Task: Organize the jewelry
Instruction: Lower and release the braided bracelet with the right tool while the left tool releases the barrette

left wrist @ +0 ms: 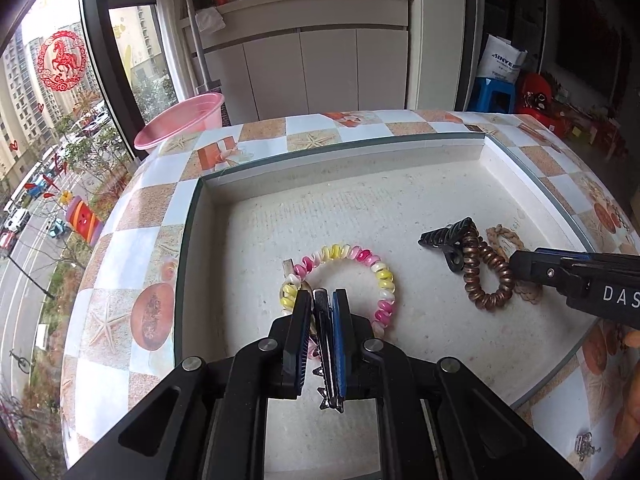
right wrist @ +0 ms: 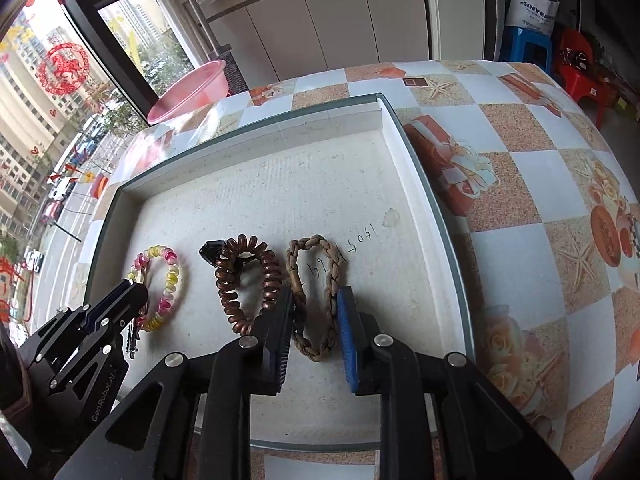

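Observation:
A white shallow tray (left wrist: 208, 240) (right wrist: 416, 152) holds the hair pieces. My left gripper (left wrist: 322, 294) (right wrist: 136, 292) is shut on a dark toothed hair clip (left wrist: 328, 360) (right wrist: 132, 338), low over the near edge of a pink-and-yellow spiral tie (left wrist: 344, 254) (right wrist: 172, 276). A brown spiral tie (left wrist: 480, 276) (right wrist: 244, 280) lies over a black claw clip (left wrist: 442, 236) (right wrist: 210, 252). My right gripper (right wrist: 315, 292) (left wrist: 520, 264) stands open, with a tan braided tie (right wrist: 316, 344) (left wrist: 504, 236) lying flat on the tray between its fingers.
The tray sits on a table with a checked seashell cloth (right wrist: 520, 160). A pink basin (left wrist: 184, 120) (right wrist: 188, 88) stands beyond the table's far left corner by the window. A small silver piece (left wrist: 586, 446) lies on the cloth right of the tray. Blue and red stools (right wrist: 560, 52) stand behind.

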